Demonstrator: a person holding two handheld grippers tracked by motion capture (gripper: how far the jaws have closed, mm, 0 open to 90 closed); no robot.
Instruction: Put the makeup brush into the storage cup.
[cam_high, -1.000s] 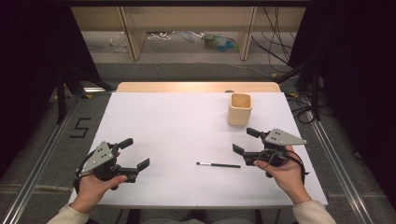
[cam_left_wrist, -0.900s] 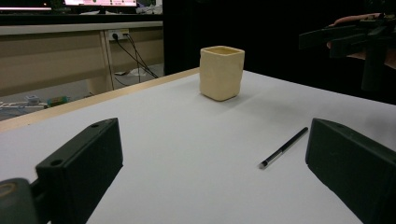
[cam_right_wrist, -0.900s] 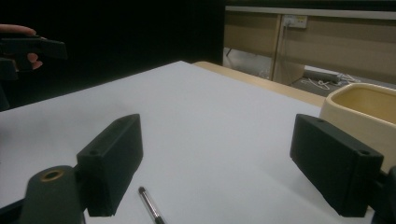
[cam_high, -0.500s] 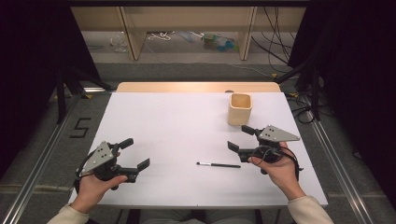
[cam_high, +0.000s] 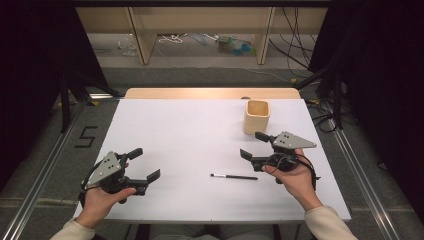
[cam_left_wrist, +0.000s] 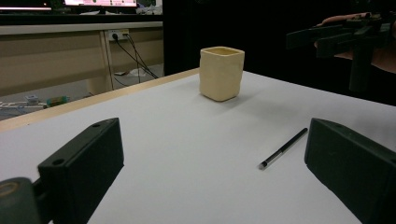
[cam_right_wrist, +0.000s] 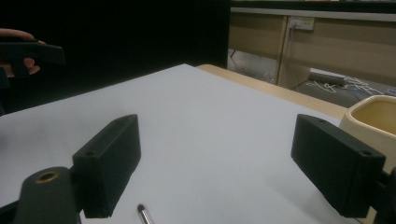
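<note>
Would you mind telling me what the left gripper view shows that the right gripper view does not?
The left gripper view alone takes in the whole black pen, end to end, and the full height of the cream cup. The right gripper view alone looks into the cup's open top and catches just the pen's metal tip. Both share the white table and open jaws.

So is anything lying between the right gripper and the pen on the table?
Nothing visible. The right gripper hovers open just above and right of the pen, with bare table between them; the cup stands behind.
</note>
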